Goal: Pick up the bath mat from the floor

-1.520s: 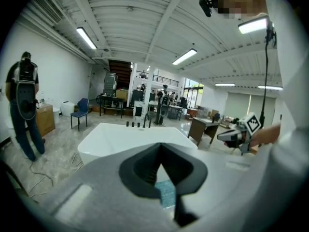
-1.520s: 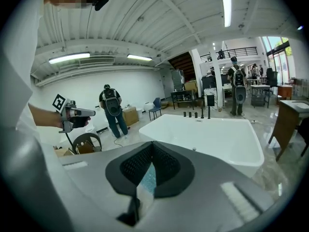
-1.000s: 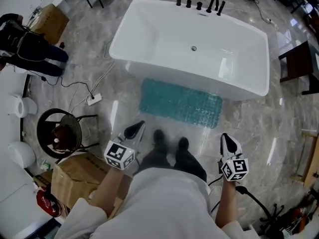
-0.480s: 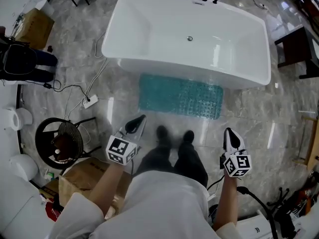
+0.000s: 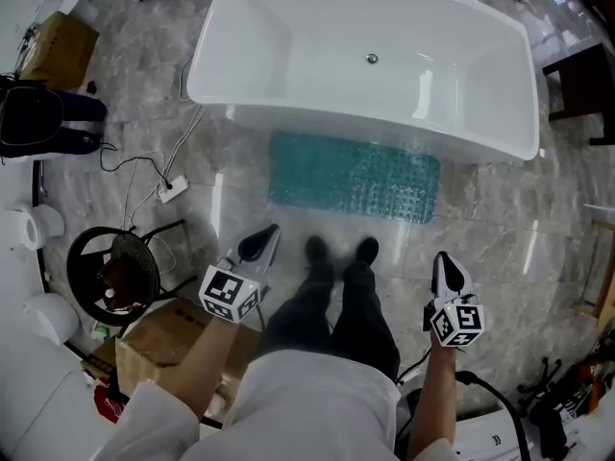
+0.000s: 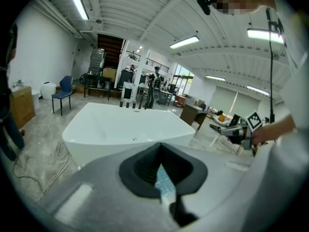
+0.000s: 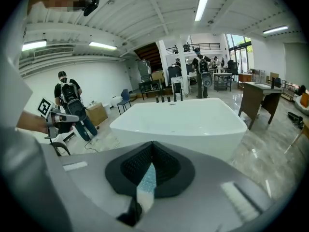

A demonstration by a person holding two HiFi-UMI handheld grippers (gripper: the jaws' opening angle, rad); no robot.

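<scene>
Head view, steeply downward onto a grey marbled floor point(image 5: 509, 229); clock directions taken from the wearer's two dark shoes point(image 5: 317, 254) near frame centre.

Far left, ten o'clock: bystander point(image 5: 43, 123) in dark clothes, partly cropped by the frame edge. Nine o'clock: black ring-shaped stand point(image 5: 110, 275), with a white power strip point(image 5: 173, 189) and its loose cable between stand and tub. Eight o'clock: cardboard box point(image 5: 159, 349), beneath the left forearm.

Just beside the left shoe, at nine o'clock: left gripper point(image 5: 258, 246), held above the floor and pointing toward twelve o'clock, marker cube point(image 5: 231, 294) at its rear. In the left gripper view, jaws pressed fully together with nothing gripped, only a thin wedge of teal visible past the tips.

Twelve o'clock: teal bath mat point(image 5: 354, 176), flat on the floor, long axis across the frame. Far edge tucked against the foot of the white bathtub point(image 5: 288, 27); near edge close to the shoes, apart from both grippers.

Three o'clock: right gripper point(image 5: 449, 273), likewise above the floor and aimed at twelve o'clock. In the right gripper view, jaws closed tight and empty, bathtub straight ahead.

Far right, two o'clock: dark wooden furniture point(image 5: 581, 89), cropped by the frame edge.
</scene>
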